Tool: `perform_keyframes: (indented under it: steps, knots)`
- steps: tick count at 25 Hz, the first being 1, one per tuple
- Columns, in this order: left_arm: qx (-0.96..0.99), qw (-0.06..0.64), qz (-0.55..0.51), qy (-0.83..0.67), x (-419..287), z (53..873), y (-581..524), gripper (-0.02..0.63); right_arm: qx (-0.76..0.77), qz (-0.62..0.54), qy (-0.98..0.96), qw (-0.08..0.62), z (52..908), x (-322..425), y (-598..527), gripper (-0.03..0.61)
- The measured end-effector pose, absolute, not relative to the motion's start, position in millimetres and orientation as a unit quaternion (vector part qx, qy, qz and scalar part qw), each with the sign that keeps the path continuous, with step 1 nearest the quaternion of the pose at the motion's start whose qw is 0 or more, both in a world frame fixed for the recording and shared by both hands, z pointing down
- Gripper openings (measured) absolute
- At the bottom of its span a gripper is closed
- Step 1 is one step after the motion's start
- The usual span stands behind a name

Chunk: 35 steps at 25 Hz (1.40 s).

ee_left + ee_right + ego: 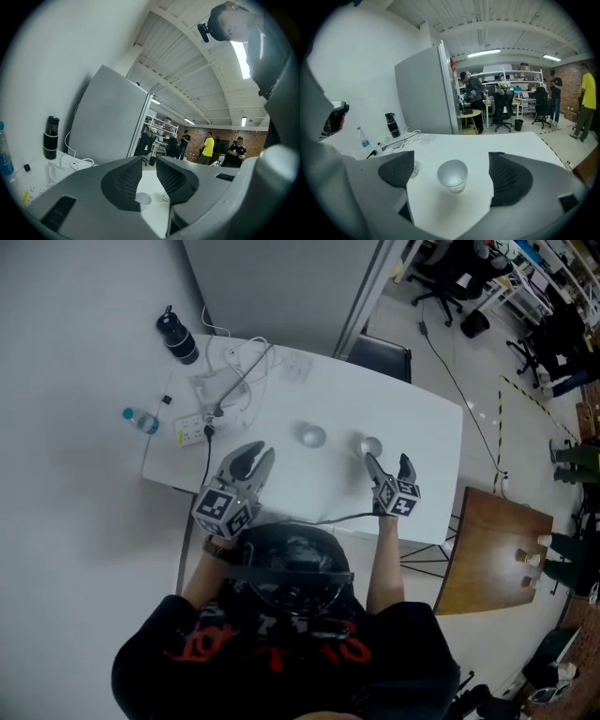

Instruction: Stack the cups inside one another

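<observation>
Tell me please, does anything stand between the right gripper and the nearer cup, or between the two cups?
Nothing visible does. The nearer cup stands upright just ahead of the open right gripper, and only white table surface shows between it and the other cup.

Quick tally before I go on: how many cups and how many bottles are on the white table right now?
Small silvery cups: 2 (left cup, right cup)
Bottles: 2 (tall black flask, clear plastic water bottle)
Total: 4
</observation>
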<state>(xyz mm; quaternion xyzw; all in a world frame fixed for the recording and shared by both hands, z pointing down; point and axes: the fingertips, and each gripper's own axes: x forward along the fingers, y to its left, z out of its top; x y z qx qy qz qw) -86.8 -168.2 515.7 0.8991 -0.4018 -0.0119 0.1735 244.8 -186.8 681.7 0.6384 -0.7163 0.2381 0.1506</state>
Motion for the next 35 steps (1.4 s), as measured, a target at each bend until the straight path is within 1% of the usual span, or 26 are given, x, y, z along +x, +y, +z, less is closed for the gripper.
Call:
perform_keyframes:
  steps: [18,19,21,26,35]
  knots:
    - [0.904,0.177,-0.005,-0.388,-70.6,519.8,-164.3,0.098,0.622,0.209,-0.742,0.139,674.2,228.4,-164.7,0.504]
    - [0.905,0.177,-0.003,-0.387,-69.9,520.3,-164.2,0.098,0.62,0.207,-0.745,0.136,674.4,226.5,-162.9,0.464]
    - [0.906,0.174,-0.001,-0.385,-67.8,519.8,-164.7,0.098,0.615,0.206,-0.749,0.134,677.1,225.5,-160.2,0.456]
    - [0.907,0.167,0.0,-0.387,-63.4,516.6,-169.8,0.098,0.609,0.213,-0.747,0.162,697.8,231.4,-161.9,0.456]
    - [0.898,0.166,0.019,-0.408,-72.0,518.8,-171.3,0.098,0.595,0.251,-0.736,0.201,760.9,231.1,-174.7,0.456]
